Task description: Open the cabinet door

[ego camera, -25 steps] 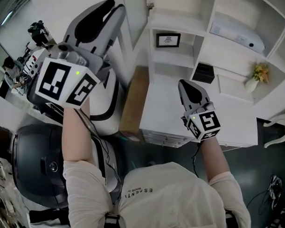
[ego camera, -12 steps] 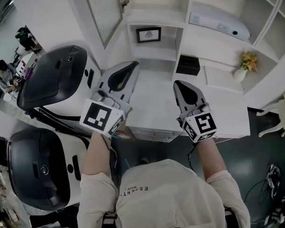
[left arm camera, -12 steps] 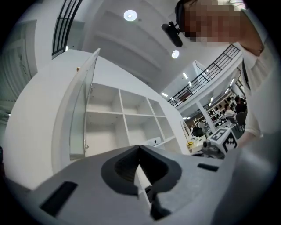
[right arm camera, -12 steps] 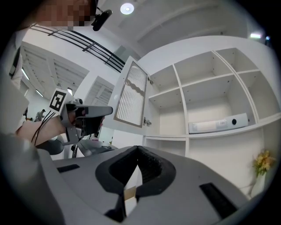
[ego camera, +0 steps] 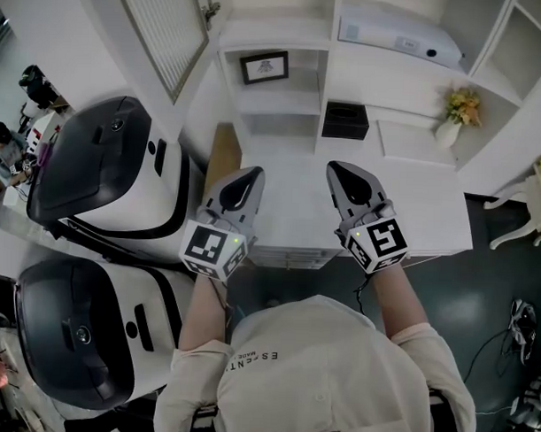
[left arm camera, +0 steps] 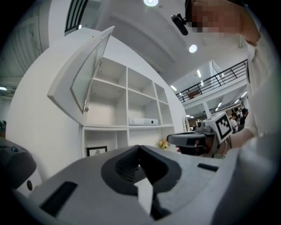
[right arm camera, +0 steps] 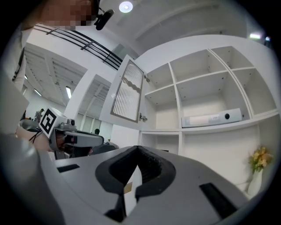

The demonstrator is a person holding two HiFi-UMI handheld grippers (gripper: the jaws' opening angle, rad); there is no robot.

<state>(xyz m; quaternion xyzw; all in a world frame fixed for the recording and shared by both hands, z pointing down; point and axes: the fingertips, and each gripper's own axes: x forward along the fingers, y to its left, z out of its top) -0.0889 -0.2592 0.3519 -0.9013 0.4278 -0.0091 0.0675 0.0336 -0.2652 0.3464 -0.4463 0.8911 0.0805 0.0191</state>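
Cabinet door (ego camera: 162, 30) stands swung wide open at upper left of the white shelf unit (ego camera: 283, 103). Its louvred panel angles out from the top compartment, and both gripper views show bare shelves behind it.

Change vs. a sec ago: left gripper (ego camera: 242, 185) was up high by that door w/ jaws somewhat apart. Now it's down low and level, side by side w/ right gripper (ego camera: 347, 182) over the white desktop (ego camera: 297, 212). Its jaws are pressed together w/ nothing btw them; left gripper view shows only the closed tips and shelves beyond. Right gripper has shifted only a little, jaws also together, empty. Neither touches the door; both sit well apart from it.

Meaning: prob. the door got let go and the hand pulled back. Opening looks done, judging by how far the panel hangs out, so no more pull seems needed. Both hands look parked in a rest pose. Picture frame (ego camera: 264, 67), black box (ego camera: 345, 120) and flower vase (ego camera: 456, 115) sit on the shelves, clear of both grippers.
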